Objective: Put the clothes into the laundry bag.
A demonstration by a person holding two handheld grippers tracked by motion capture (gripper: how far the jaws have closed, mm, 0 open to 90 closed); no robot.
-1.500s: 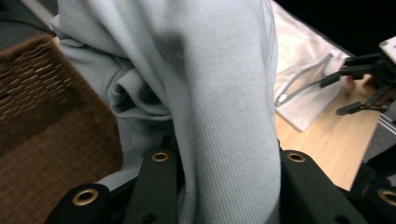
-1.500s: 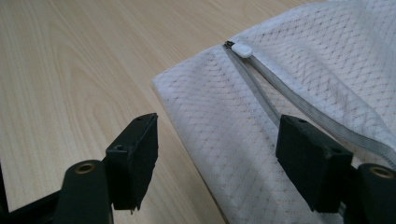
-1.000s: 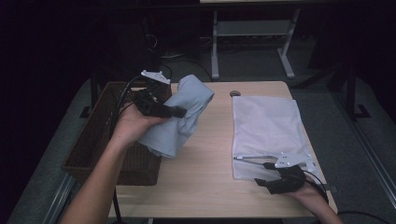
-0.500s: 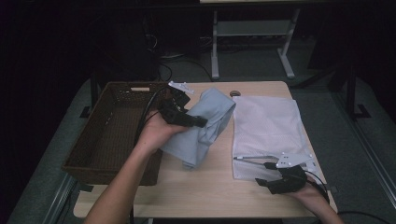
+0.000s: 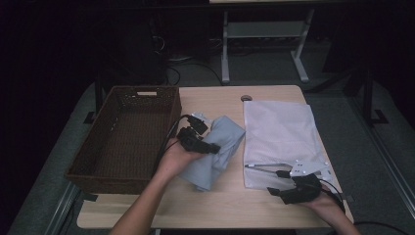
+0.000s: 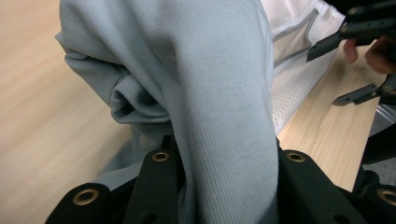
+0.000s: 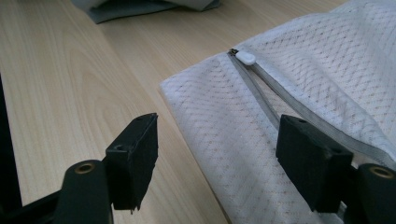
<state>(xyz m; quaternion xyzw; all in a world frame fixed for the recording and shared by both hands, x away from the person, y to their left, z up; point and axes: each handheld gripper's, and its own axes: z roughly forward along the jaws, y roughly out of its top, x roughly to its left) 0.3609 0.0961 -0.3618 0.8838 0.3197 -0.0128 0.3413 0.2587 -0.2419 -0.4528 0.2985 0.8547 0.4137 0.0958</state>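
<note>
A light blue-grey ribbed garment (image 5: pixel 218 152) lies bunched on the wooden table between the basket and the bag. My left gripper (image 5: pixel 211 146) is shut on a thick fold of it; in the left gripper view the cloth (image 6: pixel 210 84) bulges out between the black jaws (image 6: pixel 224 158). A white mesh laundry bag (image 5: pixel 281 132) lies flat to the right, its zipper (image 7: pixel 261 93) along the near edge and a white pull (image 7: pixel 245 57) at the left end. My right gripper (image 5: pixel 274 181) rests at the bag's near left corner, open (image 7: pixel 217 135), straddling the mesh and zipper without pinching.
A brown wicker basket (image 5: pixel 145 88) stands at the table's left side, close to my left hand. A small dark round thing (image 5: pixel 246 98) sits at the far table edge. A white metal frame (image 5: pixel 264 34) stands on the floor beyond.
My left gripper carried the garment down and to the right, from above the basket's edge onto the table beside the bag. The right gripper stayed where it was.
</note>
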